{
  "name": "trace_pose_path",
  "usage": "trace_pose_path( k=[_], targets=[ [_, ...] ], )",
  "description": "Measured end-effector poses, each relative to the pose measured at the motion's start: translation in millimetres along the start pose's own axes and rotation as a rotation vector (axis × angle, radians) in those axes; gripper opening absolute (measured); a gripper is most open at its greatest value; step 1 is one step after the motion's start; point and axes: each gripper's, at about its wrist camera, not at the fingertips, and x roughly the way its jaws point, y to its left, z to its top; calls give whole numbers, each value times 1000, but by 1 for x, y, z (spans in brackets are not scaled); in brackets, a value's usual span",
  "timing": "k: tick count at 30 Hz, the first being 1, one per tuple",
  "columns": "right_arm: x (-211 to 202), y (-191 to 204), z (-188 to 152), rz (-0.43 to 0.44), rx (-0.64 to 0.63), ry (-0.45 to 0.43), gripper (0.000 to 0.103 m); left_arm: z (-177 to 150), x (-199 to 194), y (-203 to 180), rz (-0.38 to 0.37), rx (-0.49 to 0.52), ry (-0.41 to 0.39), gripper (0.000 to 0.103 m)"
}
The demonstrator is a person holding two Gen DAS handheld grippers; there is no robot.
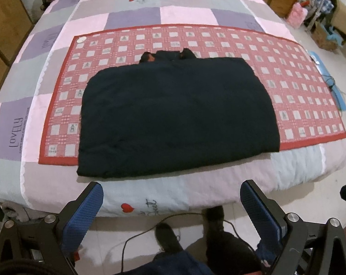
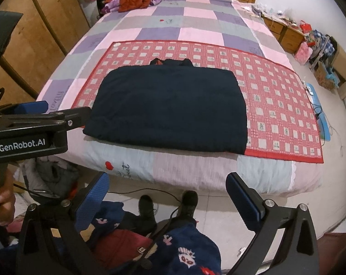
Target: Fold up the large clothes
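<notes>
Left wrist view: left gripper (image 1: 171, 197) is spread wide w/ nothing between its blue ribbed pads (image 1: 86, 213), held back off the bed's near edge, prob. because the fold looks done or paused. Dark navy padded jacket (image 1: 177, 114) lies as a soft rounded rectangle on the red checked mat (image 1: 299, 87), hem overhanging the mat's near edge onto the quilt (image 1: 136, 13). Right wrist view: right gripper (image 2: 167, 194) also wide apart, empty, above the floor; jacket (image 2: 170, 107) flat, collar at far edge.

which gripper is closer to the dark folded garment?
Left, slightly. The left gripper hovers beside the garment's near-left corner; the right gripper is open, back over the floor off the bed edge.
</notes>
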Motion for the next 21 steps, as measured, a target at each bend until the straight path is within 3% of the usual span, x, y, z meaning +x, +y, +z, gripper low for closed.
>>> trace_pose_path(
  k=[21],
  targets=[
    [0,2,2,11,14,-5,103,1,1,-3,-2,1,1,99]
  ],
)
